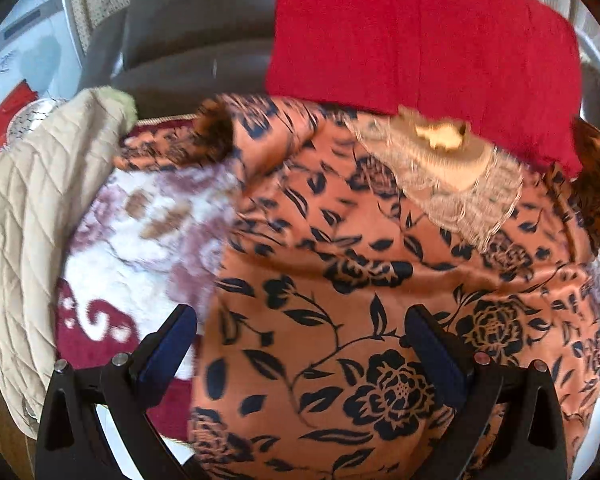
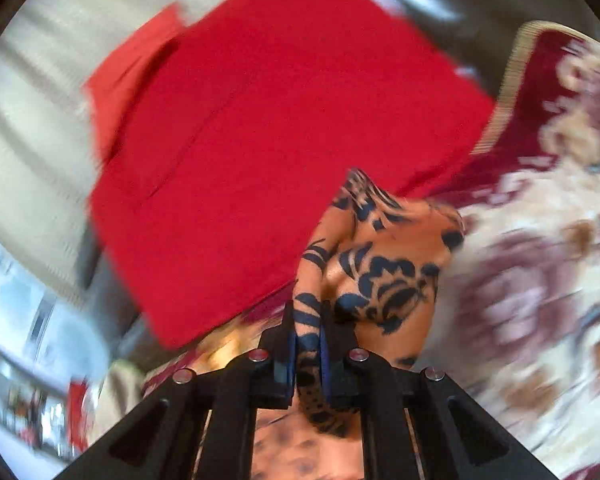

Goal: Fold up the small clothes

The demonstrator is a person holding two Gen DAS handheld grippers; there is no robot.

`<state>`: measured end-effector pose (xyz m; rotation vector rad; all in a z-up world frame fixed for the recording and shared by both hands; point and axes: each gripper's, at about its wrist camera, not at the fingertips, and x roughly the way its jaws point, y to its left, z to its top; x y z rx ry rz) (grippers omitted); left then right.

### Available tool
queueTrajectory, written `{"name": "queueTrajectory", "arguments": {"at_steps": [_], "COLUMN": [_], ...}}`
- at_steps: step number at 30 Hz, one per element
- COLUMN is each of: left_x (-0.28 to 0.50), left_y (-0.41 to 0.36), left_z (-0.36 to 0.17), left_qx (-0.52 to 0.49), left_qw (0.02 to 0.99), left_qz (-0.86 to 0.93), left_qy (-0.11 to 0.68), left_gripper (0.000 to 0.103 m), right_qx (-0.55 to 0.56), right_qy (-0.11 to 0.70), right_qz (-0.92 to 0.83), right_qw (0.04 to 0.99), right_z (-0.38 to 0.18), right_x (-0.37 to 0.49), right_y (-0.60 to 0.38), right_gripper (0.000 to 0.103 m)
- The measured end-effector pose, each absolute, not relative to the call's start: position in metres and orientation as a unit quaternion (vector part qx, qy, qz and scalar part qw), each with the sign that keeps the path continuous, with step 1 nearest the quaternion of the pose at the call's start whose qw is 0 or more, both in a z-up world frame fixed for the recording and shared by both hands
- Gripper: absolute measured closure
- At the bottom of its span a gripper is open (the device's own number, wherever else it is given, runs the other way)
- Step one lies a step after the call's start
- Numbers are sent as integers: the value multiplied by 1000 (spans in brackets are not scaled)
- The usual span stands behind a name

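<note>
nearby, red cloth, beige jacket

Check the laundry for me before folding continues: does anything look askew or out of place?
The orange floral garment lies rumpled, one edge pinched up in the right tongs. A beige fringed piece sits crookedly on it.

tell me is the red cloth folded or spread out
Folded. The red cloth lies as a flat rectangle with straight edges and layered creases, behind the orange floral garment.
</note>
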<state>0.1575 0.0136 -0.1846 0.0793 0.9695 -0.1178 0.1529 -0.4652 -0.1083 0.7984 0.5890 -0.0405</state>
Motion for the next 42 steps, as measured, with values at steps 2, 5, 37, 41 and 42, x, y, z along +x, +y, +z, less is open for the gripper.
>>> {"name": "queueTrajectory", "arguments": {"at_steps": [2,5,37,41,42], "left_x": [151,142,320,319,315], "left_y": [27,47,-83,-88,-88], "left_z": [-174,-166,-214,-233,-235], "left_qx": [32,26,134,116,120], "left_qw": [888,893,812,776,776], "left_qz": [-51,-39,-230,-261,-263], "left_qy": [457,448,520,562,561], "left_gripper": [0,0,15,86,88], "right_qx": [362,317,455,455,456], "right_qy": [292,323,381,385,383], "right_qz": [28,105,80,82,84], "right_qw": [885,885,801,799,799], "right_z": [-95,-86,-231,-238,-239], "right_x": [163,180,170,176,176], "right_y": [-417,-325,-379,-381,-382], "right_gripper": [93,93,70,72,72]}}
